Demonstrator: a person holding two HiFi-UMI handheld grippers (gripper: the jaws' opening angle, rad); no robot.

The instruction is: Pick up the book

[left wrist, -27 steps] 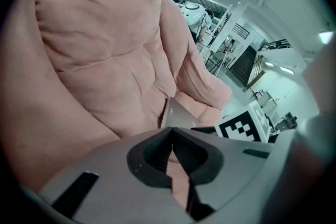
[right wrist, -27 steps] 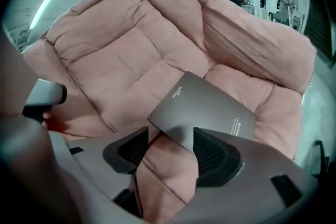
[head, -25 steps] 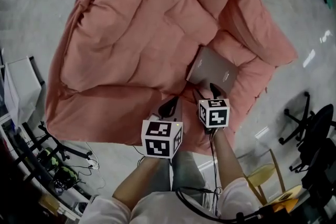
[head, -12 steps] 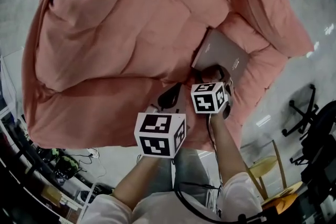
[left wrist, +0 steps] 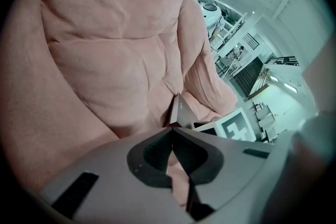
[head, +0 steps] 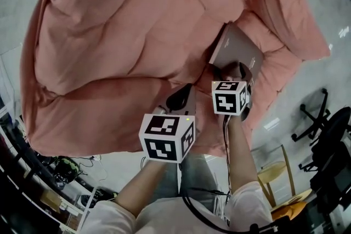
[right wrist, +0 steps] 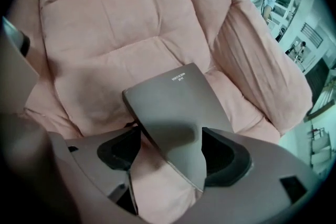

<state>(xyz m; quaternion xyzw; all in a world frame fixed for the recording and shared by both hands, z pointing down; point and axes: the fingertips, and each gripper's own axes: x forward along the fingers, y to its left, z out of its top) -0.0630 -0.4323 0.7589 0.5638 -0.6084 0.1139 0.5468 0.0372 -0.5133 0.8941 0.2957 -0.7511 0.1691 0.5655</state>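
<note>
Reaching for the book [right wrist: 170, 102], which lay on the pink armchair [right wrist: 105, 34], the right tongs [right wrist: 173, 155] had just been opening and stood wide astride its corner (left tongs [left wrist: 170, 157] pinched together, empty); the next move probably called for squeezing firmly.

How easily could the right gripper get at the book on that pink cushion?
Probably yes: the right gripper, whose jaws have just been opening, straddles the near corner of the book, and nothing on the cushion covers it.
</note>
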